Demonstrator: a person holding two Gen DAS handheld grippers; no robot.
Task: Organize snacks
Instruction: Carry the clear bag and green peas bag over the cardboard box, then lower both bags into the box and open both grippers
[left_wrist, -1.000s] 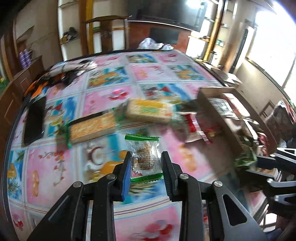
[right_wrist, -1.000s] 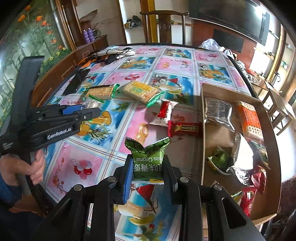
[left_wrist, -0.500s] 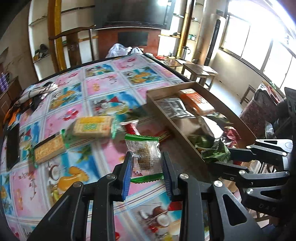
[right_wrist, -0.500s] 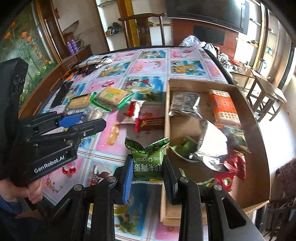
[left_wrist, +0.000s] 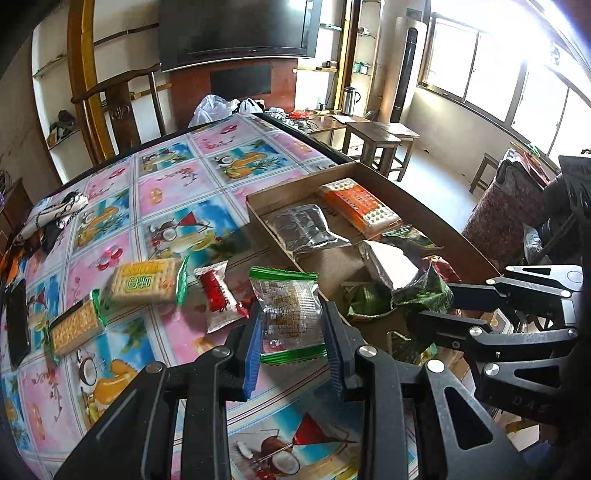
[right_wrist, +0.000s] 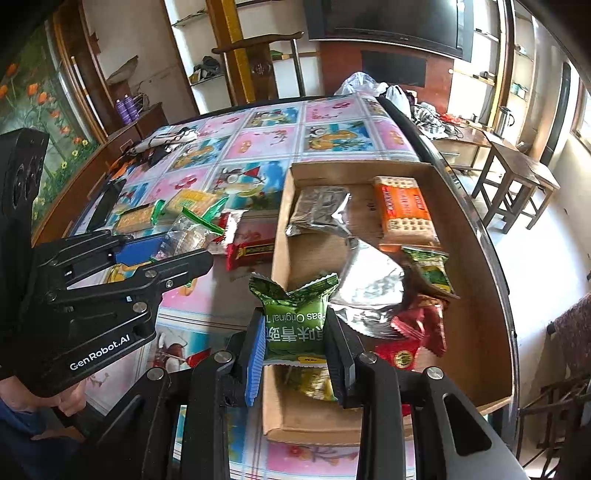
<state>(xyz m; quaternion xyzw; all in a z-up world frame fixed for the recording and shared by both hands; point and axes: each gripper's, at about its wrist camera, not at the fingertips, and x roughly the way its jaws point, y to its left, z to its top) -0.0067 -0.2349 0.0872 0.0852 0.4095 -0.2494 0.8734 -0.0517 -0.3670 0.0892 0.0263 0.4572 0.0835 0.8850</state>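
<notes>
Showing only in right view: red bar beside box.

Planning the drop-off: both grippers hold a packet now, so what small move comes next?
Probably ease the right gripper forward and open it: its green pea packet hangs at the cardboard box near edge, while the left gripper holds its clear packet short of the box.

Black gripper, blue ribbed pads

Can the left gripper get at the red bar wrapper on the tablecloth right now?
Probably not yet: the left gripper is shut on a clear green-edged cracker packet, so its jaws are occupied. The red bar wrapper itself lies uncovered beside the cardboard tray.
</notes>
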